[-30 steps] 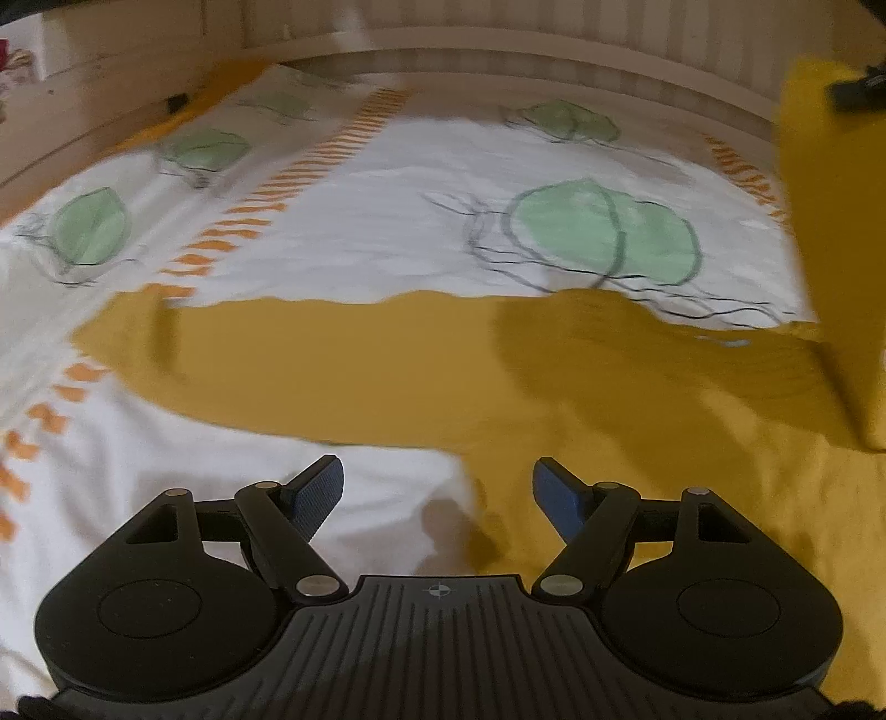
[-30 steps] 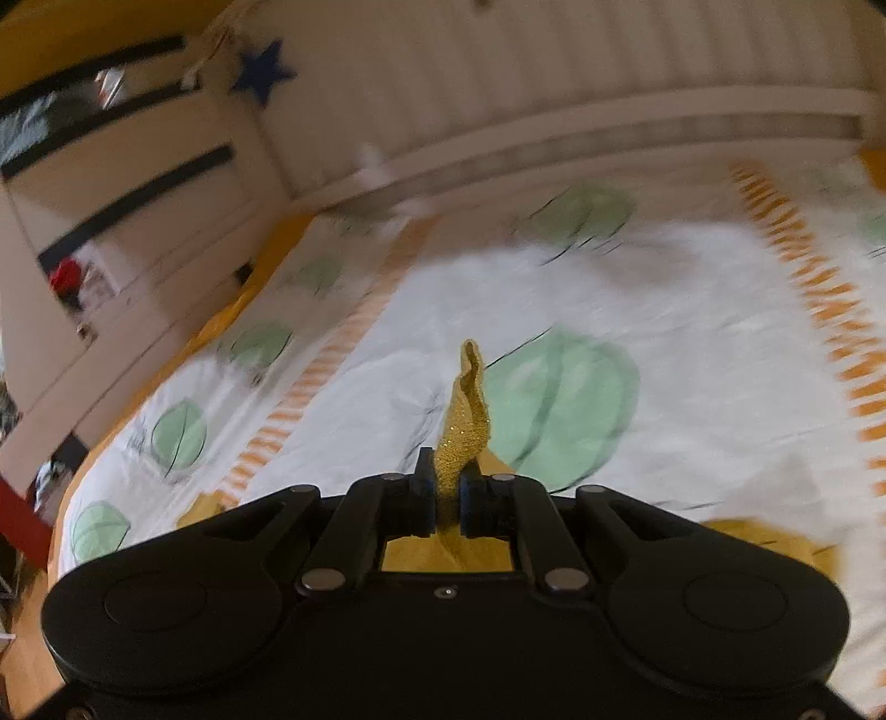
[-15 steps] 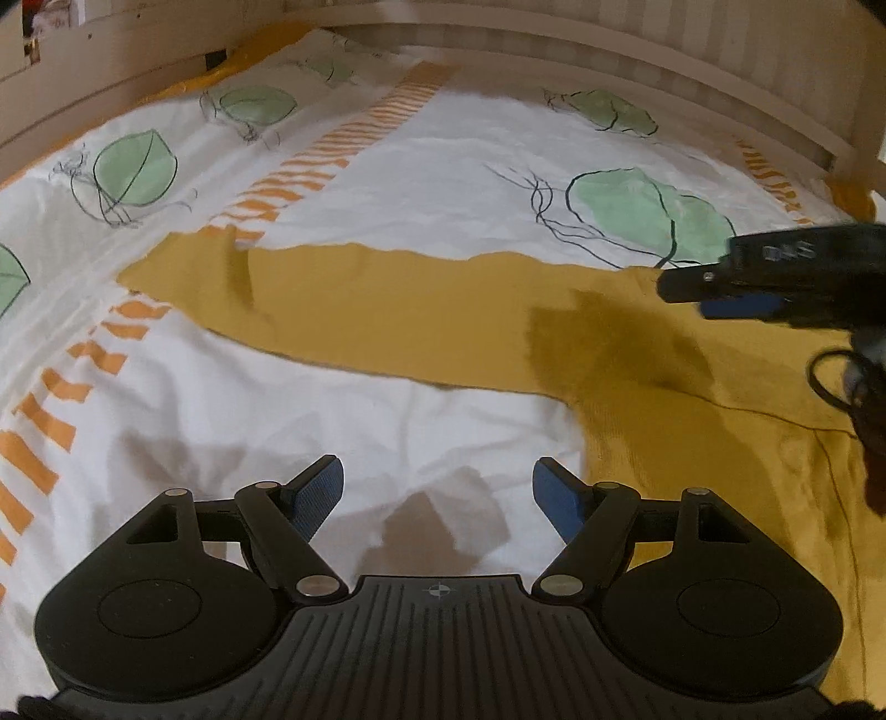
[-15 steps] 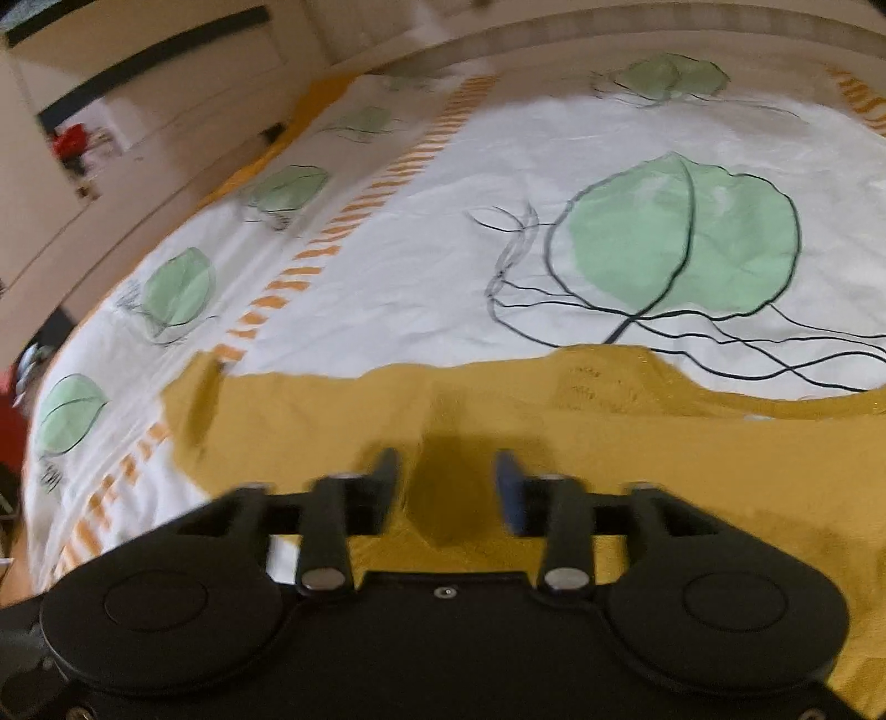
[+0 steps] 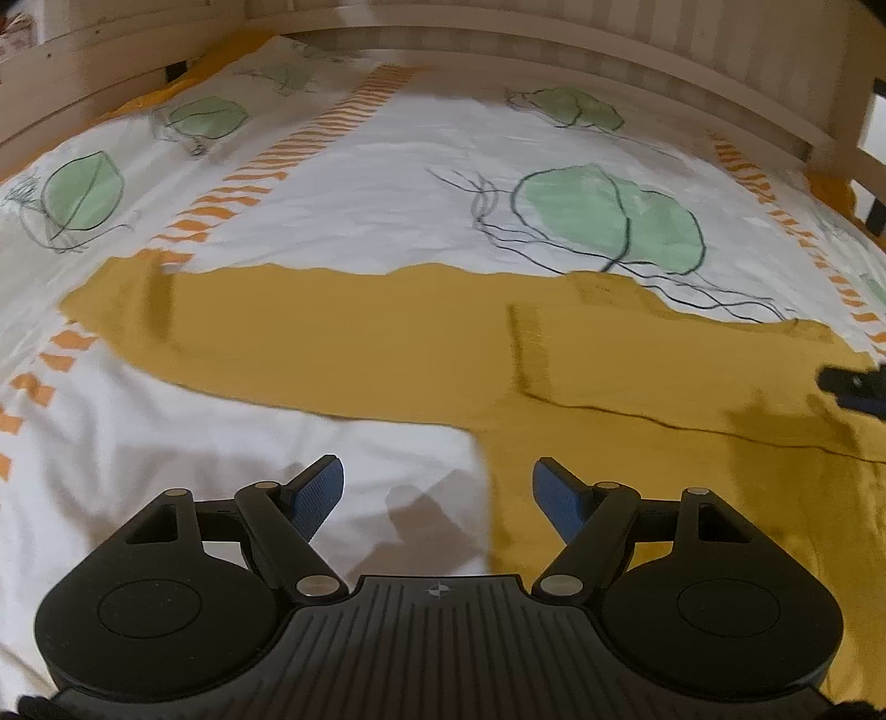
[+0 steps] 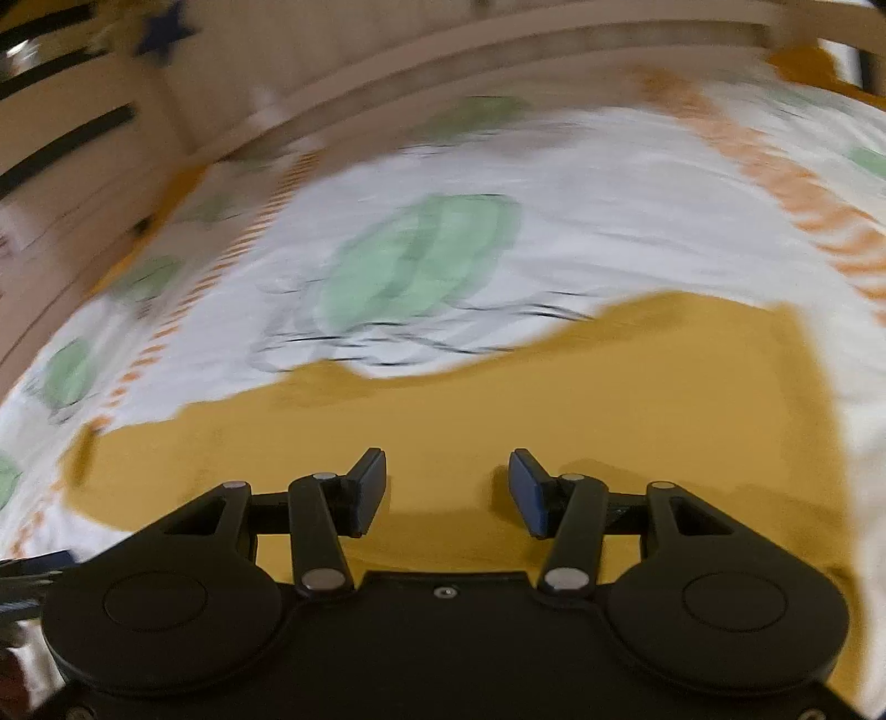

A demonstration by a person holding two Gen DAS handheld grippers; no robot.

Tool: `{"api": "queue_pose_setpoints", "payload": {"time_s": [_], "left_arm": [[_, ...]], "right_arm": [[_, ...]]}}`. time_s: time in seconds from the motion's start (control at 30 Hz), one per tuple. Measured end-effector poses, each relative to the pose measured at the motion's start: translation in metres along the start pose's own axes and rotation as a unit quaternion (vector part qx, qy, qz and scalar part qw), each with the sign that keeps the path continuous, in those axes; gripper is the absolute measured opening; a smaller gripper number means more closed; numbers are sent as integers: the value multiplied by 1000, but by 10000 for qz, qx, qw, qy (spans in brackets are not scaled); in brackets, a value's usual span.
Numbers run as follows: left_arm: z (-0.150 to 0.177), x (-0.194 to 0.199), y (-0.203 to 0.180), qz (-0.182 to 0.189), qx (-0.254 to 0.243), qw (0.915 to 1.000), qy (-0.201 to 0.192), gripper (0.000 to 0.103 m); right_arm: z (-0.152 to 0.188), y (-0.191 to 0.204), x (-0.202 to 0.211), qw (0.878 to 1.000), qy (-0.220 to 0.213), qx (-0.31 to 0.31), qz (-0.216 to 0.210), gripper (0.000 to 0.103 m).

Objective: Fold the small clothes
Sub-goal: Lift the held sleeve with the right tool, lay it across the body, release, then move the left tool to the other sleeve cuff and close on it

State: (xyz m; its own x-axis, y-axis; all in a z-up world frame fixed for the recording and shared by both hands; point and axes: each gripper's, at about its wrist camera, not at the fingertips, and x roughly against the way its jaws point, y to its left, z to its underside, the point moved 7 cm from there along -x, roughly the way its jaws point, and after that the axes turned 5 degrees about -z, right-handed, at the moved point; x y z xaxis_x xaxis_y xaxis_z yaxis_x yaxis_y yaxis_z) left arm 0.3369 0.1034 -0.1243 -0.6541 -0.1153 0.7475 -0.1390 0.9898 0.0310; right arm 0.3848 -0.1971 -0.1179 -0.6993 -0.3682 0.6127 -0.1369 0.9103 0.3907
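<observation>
A mustard-yellow long-sleeved top (image 5: 387,343) lies flat on the bed, one sleeve stretched out to the left. It also shows in the right wrist view (image 6: 498,410), which is blurred. My left gripper (image 5: 437,493) is open and empty, low over the sheet at the top's left side edge below the sleeve. My right gripper (image 6: 447,487) is open and empty, just above the top's body. Its tip shows at the right edge of the left wrist view (image 5: 853,387).
The bed sheet (image 5: 387,183) is white with green leaf prints and orange striped bands. A wooden bed rail (image 5: 498,33) runs along the far side and the left. A dark thin cord (image 5: 664,423) lies across the top.
My right gripper let go of the top's fabric, opened, and came down over the top's body. The raised part of the top now lies flat. My left gripper stayed open.
</observation>
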Motion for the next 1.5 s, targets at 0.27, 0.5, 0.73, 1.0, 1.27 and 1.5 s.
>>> {"api": "queue_pose_setpoints", "payload": {"time_s": [0.27, 0.5, 0.73, 1.0, 1.27, 1.5], "left_arm": [[21, -27, -24, -192, -38, 9997, 143, 75], [32, -28, -30, -391, -280, 9981, -381, 81], [33, -32, -32, -347, -154, 9983, -452, 89], [33, -32, -33, -408, -172, 9977, -513, 90], [32, -32, -31, -330, -135, 9983, -464, 89], [13, -19, -1, -126, 170, 9991, -359, 72]], "right_arm": [[15, -90, 28, 9958, -70, -162, 899, 51], [20, -100, 38, 9937, -86, 240, 1095, 47], [21, -107, 50, 9845, -329, 120, 1716, 55], [45, -37, 60, 9897, -562, 278, 1290, 65], [70, 6, 39, 9931, -255, 415, 1071, 70], [73, 37, 32, 9956, -146, 490, 791, 71]]}}
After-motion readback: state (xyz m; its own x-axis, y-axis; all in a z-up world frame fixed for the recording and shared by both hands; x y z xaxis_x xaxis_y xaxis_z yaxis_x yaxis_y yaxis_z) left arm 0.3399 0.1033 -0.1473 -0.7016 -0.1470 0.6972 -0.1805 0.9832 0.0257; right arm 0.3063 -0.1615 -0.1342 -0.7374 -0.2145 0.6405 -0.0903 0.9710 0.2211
